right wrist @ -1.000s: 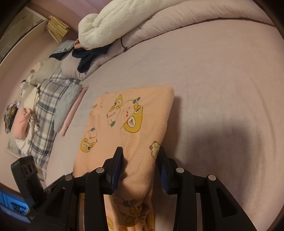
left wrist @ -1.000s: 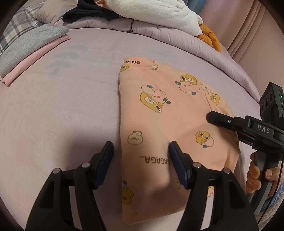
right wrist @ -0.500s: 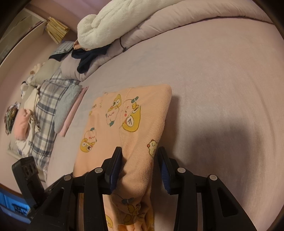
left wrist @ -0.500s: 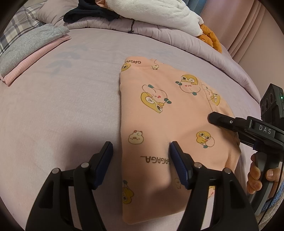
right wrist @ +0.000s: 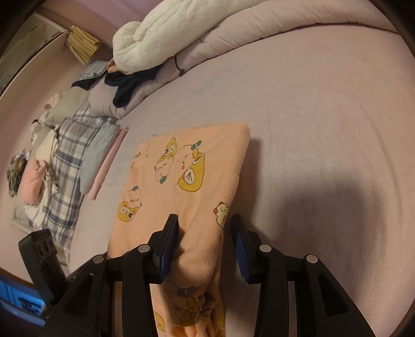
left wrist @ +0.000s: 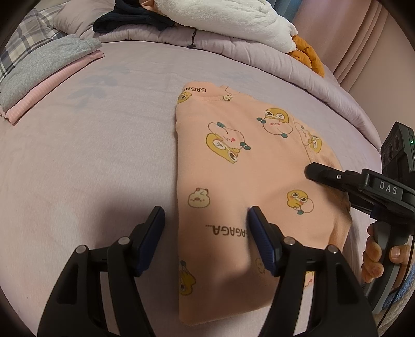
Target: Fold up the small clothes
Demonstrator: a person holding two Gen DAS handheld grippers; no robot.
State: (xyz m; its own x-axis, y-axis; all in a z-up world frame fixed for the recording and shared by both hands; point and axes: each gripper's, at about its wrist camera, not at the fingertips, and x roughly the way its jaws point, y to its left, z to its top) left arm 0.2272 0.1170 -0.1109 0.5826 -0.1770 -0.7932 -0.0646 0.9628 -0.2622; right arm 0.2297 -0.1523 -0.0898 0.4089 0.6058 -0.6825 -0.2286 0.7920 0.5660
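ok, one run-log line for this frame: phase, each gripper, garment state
phase: mid-fold | left gripper: open, straddling garment's left edge | right gripper: open, right-edge fold between pads | peach garment: partly folded, flat on bed

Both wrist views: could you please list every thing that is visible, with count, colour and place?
Printed garment: one, peach with yellow cartoon ducks, partly folded, middle of bed.
Bed sheet: one, pale lilac, under everything.
Folded clothes: two, grey on pink, far left.
Plaid fabric: one, blue and white, beside that stack.
Quilt: one, lilac, rolled along far edge.
Fluffy blanket: one, white, on quilt.
Dark garment: one, navy, on quilt.
Orange item: one, behind blanket, unclear.
Left tool: black with blue pads, open over garment's left edge.
Right tool: black with blue pads, fabric ridge between pads.
Hand: one, holding right tool's handle.
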